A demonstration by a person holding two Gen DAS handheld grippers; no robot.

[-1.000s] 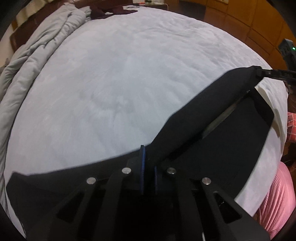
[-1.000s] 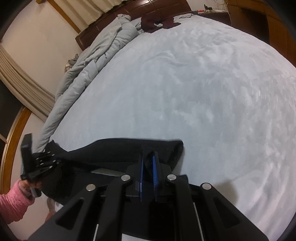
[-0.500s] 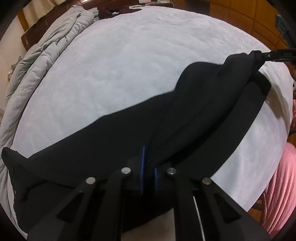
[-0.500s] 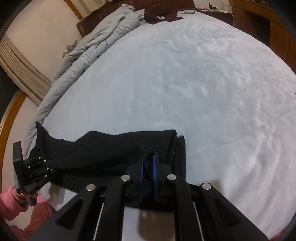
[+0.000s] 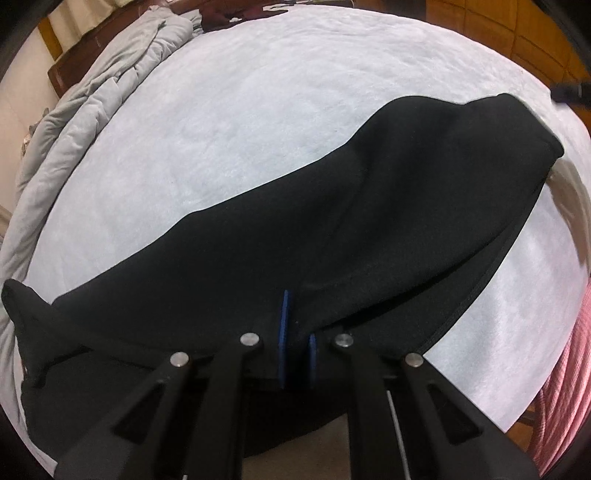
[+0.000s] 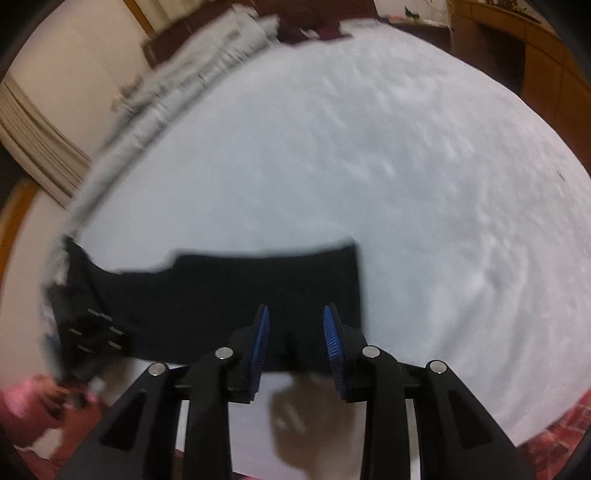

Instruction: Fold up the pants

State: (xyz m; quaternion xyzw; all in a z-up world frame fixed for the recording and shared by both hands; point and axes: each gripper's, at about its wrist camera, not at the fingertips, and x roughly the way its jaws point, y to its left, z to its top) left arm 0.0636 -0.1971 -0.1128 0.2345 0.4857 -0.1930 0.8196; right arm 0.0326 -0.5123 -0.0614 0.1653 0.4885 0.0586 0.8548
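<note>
Black pants (image 5: 332, 236) draped long across pale bedsheet (image 5: 240, 122), left gripper (image 5: 295, 328) pinching the fabric, grey duvet (image 5: 92, 103) bunched far left

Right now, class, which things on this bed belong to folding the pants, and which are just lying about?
Belongs to the job:
black pants
left gripper, shut on the pants
right gripper, jaws just opened, pads clear of the cloth

Lying about:
grey duvet
dark red garment

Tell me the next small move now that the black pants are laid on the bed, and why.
Probably open the left gripper and lift clear. The right gripper has just been opening, its pads apart over the black pants, which lie flat on the white bed sheet, while the left is clamped on the cloth.
</note>
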